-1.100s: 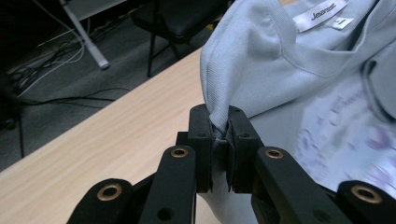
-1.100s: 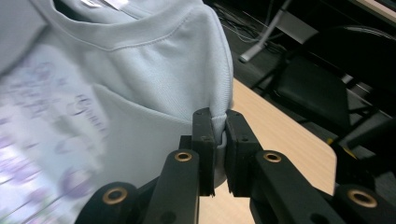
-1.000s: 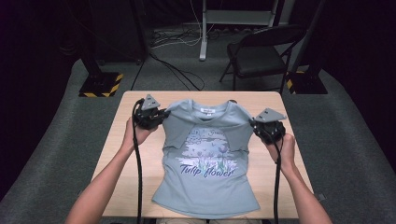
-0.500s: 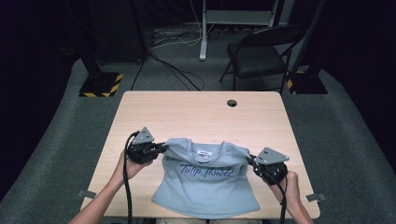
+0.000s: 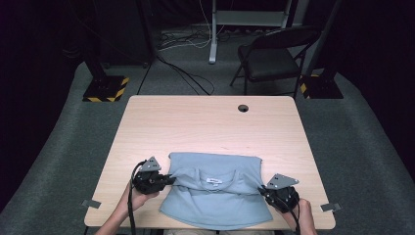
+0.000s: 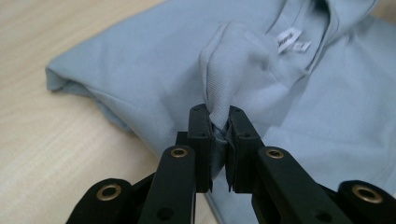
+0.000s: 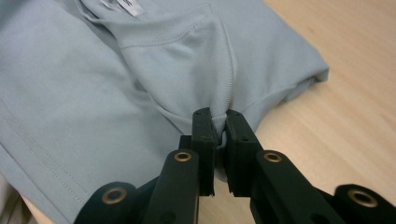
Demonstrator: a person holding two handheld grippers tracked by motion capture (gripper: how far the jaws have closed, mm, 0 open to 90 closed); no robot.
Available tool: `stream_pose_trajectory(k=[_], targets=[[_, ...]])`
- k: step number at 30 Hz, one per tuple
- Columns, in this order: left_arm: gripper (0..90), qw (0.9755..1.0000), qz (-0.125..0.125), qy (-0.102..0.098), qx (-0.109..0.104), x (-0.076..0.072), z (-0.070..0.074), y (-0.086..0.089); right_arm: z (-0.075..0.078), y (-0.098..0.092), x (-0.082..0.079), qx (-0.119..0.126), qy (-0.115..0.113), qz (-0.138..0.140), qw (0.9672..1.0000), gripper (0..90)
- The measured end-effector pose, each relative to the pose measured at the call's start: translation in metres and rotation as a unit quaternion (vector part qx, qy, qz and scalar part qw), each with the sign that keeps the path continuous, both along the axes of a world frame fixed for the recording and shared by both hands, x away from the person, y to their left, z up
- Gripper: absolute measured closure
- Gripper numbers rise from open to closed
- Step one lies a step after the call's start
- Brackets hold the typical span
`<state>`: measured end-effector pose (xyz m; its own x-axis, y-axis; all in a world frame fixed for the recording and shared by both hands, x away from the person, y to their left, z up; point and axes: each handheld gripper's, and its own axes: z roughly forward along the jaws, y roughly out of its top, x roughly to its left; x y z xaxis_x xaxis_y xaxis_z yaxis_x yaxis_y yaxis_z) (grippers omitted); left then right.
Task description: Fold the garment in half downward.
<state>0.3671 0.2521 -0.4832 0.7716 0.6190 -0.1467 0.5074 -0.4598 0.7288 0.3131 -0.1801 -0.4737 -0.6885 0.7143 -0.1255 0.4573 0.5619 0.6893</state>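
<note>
Each gripper, left gripper (image 5: 165,179) and right gripper (image 5: 264,190), pinches a shoulder of the light blue T-shirt (image 5: 215,196), folded at the wooden table's (image 5: 195,122) near edge; uneven release might skew the fold.

The T-shirt (image 5: 215,188) lies folded on the table (image 5: 195,122) in the lower middle of the frame, its fold toward the top, its neck label (image 5: 214,181) near its centre. The left gripper (image 5: 169,179) sits at its left edge, the right gripper (image 5: 262,190) at its right edge. A hole (image 5: 242,108) lies in the tabletop, upper right of centre. Behind the table, a chair (image 5: 274,54) stands upper right.
</note>
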Motion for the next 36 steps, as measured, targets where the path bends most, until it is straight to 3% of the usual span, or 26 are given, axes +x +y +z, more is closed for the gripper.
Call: stream_pose_trajectory(k=[2, 7, 12, 23, 29, 36], targets=[[81.4, 0.9999, -0.005, 0.009, 0.01, 0.0, -0.004, -0.001, -0.005, -0.003, 0.001, 0.001, 0.014, -0.003, 0.9999, 84.3], [81.2, 0.999, -0.013, 0.01, 0.042, -0.001, -0.01, -0.005, -0.018, -0.005, 0.004, -0.011, 0.045, -0.003, 0.9989, 84.1], [81.0, 0.9974, -0.02, 0.017, 0.068, -0.001, -0.019, -0.009, -0.023, -0.005, 0.007, -0.014, 0.061, 0.0, 0.998, 83.9], [80.8, 0.9975, -0.018, 0.016, 0.066, 0.004, -0.023, -0.007, -0.026, -0.006, 0.016, -0.007, 0.075, -0.002, 0.9971, 83.5], [80.5, 0.9977, -0.01, 0.013, 0.066, 0.015, -0.023, -0.005, -0.026, -0.006, 0.023, -0.007, 0.07, -0.006, 0.9975, 83.4], [80.1, 0.9972, -0.006, 0.006, 0.074, 0.03, -0.022, -0.007, -0.027, -0.008, 0.043, 0.004, 0.07, -0.012, 0.9975, 83.3]])
